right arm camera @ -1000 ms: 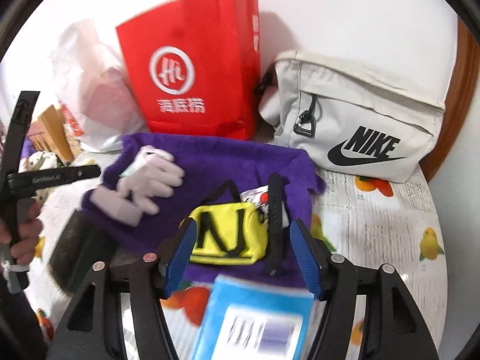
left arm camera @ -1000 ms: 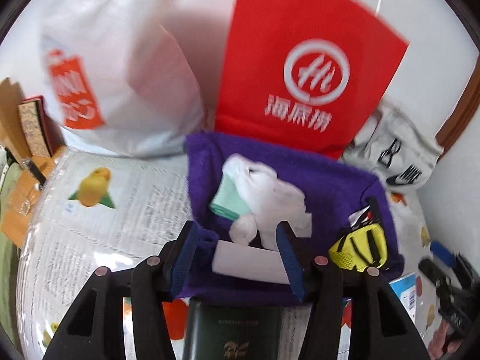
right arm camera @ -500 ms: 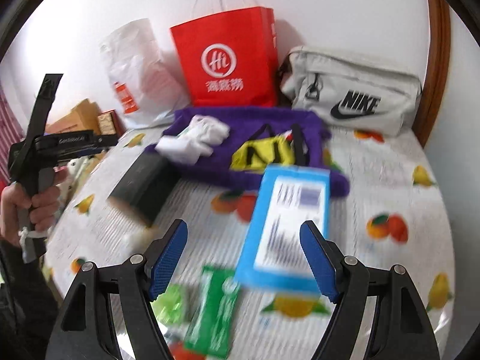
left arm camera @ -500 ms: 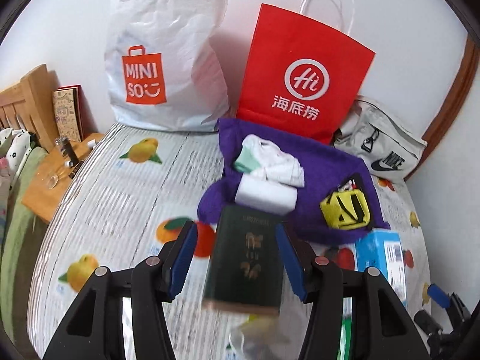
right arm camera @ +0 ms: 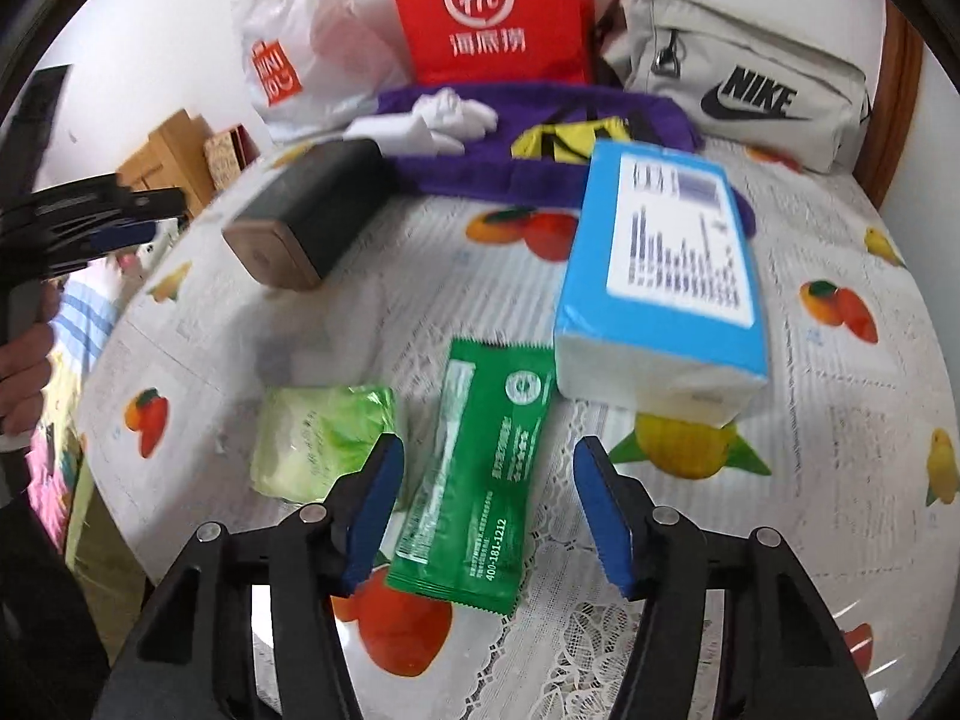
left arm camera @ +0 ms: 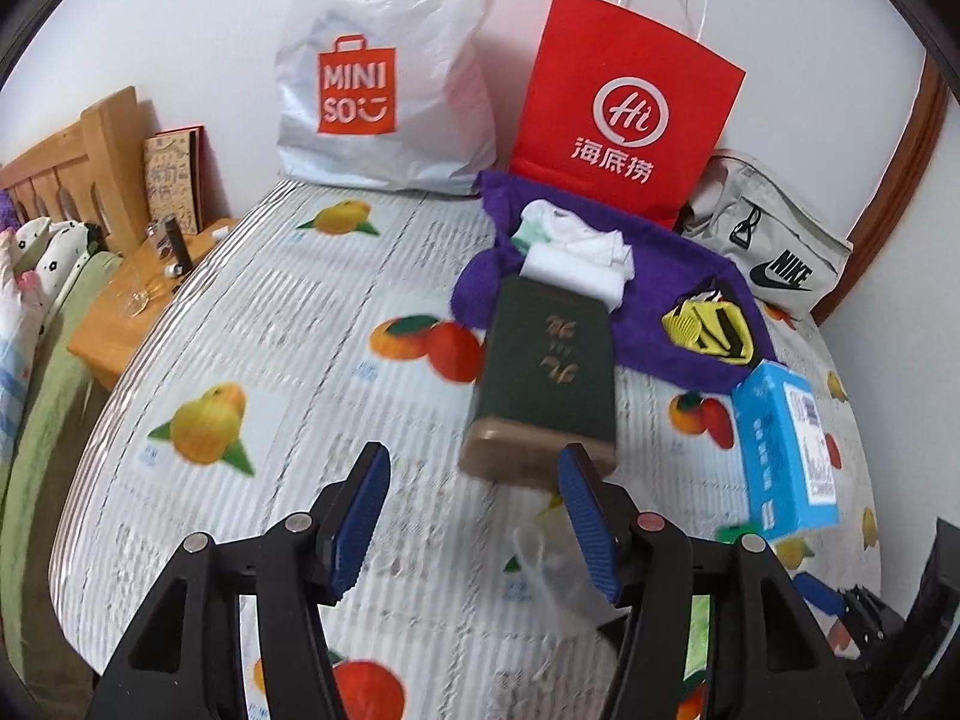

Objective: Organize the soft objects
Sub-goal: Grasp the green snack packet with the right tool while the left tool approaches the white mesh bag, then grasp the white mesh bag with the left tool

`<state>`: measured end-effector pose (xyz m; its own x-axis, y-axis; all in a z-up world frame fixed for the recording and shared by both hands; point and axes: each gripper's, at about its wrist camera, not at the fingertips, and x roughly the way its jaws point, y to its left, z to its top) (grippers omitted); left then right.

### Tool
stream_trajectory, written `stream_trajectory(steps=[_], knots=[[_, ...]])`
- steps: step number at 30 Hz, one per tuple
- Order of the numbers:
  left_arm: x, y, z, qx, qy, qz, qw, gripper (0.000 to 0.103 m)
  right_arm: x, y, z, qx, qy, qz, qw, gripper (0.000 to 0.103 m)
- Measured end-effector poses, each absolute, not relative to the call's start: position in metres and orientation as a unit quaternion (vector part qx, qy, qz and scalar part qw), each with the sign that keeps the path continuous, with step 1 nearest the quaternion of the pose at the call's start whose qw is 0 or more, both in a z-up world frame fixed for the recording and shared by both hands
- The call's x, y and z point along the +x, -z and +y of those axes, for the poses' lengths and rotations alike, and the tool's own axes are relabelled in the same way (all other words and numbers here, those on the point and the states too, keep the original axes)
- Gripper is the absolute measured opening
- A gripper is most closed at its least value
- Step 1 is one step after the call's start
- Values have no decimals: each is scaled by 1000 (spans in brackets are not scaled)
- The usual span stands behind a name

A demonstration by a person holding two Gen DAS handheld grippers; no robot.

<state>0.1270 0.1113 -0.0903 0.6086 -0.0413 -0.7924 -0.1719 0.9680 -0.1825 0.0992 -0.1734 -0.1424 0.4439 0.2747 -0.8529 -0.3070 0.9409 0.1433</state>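
My right tool (right arm camera: 483, 510) hangs over the green sachet (right arm camera: 474, 480), which lies flat on the fruit-print tabletop (right arm camera: 840, 420) with its near half between the two blue pads; the pads are closing but stand clear of it on both sides, so nothing is clamped. Just left of the sachet lies a pale green crinkled packet (right arm camera: 318, 438), its near corner hidden behind the left pad. Just right and further back sits the blue tissue pack (right arm camera: 666, 264), label up. Beyond it a purple cloth (right arm camera: 456, 174) is spread at the back of the tabletop, carrying a white bundle of soft things (right arm camera: 444, 117) and a yellow-and-black pouch (right arm camera: 570, 138). A dark green box (right arm camera: 312, 210) lies with its far end against that cloth. Along the wall stand a white Miniso bag (right arm camera: 294, 60), a red paper bag (right arm camera: 492, 12) and a grey Nike pouch (right arm camera: 738, 84); I cannot see into any of them. My left tool (left arm camera: 474, 516) is empty, its jaws apart and opening; the dark green box (left arm camera: 552, 372) lies just ahead of its right pad, not touching. A hand (right arm camera: 24, 378) grips that tool's handle at the left edge of the right view.
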Motion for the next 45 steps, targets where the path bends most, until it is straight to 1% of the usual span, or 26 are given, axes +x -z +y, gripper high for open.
stream_trajectory(steps=[6, 11, 14, 15, 16, 18, 19, 21, 27, 32, 33, 36, 41, 44, 45], knots=[[112, 106, 121, -130, -36, 451, 882, 58, 103, 159, -168, -20, -166, 511, 843, 59], [108, 108, 126, -128, -35, 453, 881, 58, 109, 168, -162, -24, -153, 512, 845, 59], [106, 111, 122, -124, -26, 454, 882, 62, 106, 170, -154, -57, -148, 503, 850, 59], [106, 112, 119, -121, -22, 454, 882, 62, 105, 171, -152, -67, -147, 498, 852, 54], [106, 114, 117, -119, -18, 455, 882, 62, 104, 171, -152, -75, -145, 493, 855, 45], [107, 120, 109, -112, -6, 462, 880, 62, 104, 170, -159, -59, -144, 492, 857, 36], [107, 125, 104, -106, 0, 467, 878, 62, 104, 169, -165, -43, -148, 494, 856, 33], [109, 132, 96, -99, 10, 472, 876, 62, 101, 165, -171, -27, -153, 494, 856, 30], [126, 160, 72, -98, 32, 496, 862, 64, 76, 150, -175, -37, -169, 475, 863, 30], [142, 171, 55, -92, 39, 503, 859, 77, 63, 145, -185, -36, -171, 470, 865, 30], [144, 173, 51, -88, 37, 504, 858, 80, 63, 145, -188, -34, -169, 471, 865, 30], [150, 176, 39, -66, 30, 503, 861, 84, 60, 146, -200, -35, -159, 472, 866, 30], [156, 184, 17, -3, -4, 494, 869, 85, 65, 158, -221, -29, -133, 483, 865, 30], [155, 184, 14, 6, -5, 485, 875, 85, 75, 168, -226, -19, -127, 482, 867, 30], [154, 184, 13, 9, -4, 484, 875, 83, 79, 170, -225, -17, -128, 482, 867, 30]])
